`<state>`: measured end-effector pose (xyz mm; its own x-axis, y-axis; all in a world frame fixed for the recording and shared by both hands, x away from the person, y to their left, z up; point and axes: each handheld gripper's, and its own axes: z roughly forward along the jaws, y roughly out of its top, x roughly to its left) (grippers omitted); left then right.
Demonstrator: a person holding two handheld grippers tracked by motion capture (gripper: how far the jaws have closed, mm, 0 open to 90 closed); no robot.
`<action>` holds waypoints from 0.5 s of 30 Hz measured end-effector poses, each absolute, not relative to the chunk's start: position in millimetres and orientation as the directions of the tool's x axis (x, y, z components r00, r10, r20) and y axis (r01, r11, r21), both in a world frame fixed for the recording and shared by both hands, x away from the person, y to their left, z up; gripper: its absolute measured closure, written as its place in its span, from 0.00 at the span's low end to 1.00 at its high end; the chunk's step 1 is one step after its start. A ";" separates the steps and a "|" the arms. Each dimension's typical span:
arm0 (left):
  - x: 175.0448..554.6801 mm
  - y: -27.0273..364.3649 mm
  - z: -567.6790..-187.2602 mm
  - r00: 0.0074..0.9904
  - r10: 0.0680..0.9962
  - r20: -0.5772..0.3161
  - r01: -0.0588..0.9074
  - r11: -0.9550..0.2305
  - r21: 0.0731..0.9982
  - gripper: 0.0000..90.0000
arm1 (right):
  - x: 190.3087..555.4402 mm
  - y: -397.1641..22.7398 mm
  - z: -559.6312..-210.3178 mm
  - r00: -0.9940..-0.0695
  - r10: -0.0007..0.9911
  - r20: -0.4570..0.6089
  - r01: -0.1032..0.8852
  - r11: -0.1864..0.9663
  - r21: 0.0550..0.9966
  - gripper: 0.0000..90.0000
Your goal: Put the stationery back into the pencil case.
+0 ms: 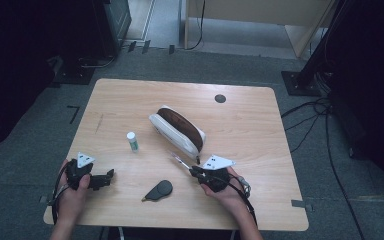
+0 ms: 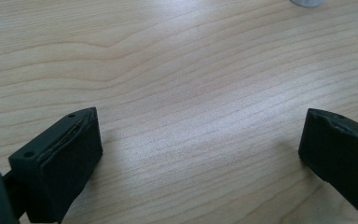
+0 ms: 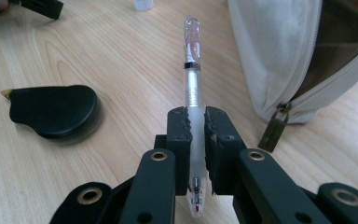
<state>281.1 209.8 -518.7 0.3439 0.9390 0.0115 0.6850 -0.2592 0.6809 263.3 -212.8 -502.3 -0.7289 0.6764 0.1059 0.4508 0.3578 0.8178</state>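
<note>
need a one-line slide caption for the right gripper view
Right tool clamps a translucent pen above the wooden table, between a black tape dispenser and an open white pencil case.

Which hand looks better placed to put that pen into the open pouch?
Right. Its tool already grips the pen beside the open pouch; the left tool is open, farther away.

Your high view is dim and soft, corners falling to black; only the table point(image 1: 130, 95) is lit. Gripper views are brighter, with pale sheen on the wood and near jaws blurred.
</note>
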 end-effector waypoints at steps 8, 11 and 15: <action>281.1 209.8 -518.7 0.344 0.939 0.011 0.685 -0.259 0.681 0.00 | 262.4 -211.0 -488.0 -0.735 0.670 0.102 0.433 0.350 0.831 0.90; 281.1 209.8 -518.7 0.344 0.939 0.011 0.685 -0.259 0.681 0.00 | 262.8 -210.0 -482.9 -0.738 0.668 0.098 0.427 0.349 0.834 0.90; 281.1 209.8 -518.7 0.344 0.939 0.012 0.685 -0.259 0.681 0.00 | 263.4 -208.7 -475.0 -0.739 0.667 0.098 0.421 0.343 0.839 0.90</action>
<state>281.1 209.8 -518.7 0.3438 0.9390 0.0118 0.6848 -0.2593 0.6810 263.4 -208.7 -475.0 -0.7389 0.6666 0.0983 0.4214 0.3433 0.8394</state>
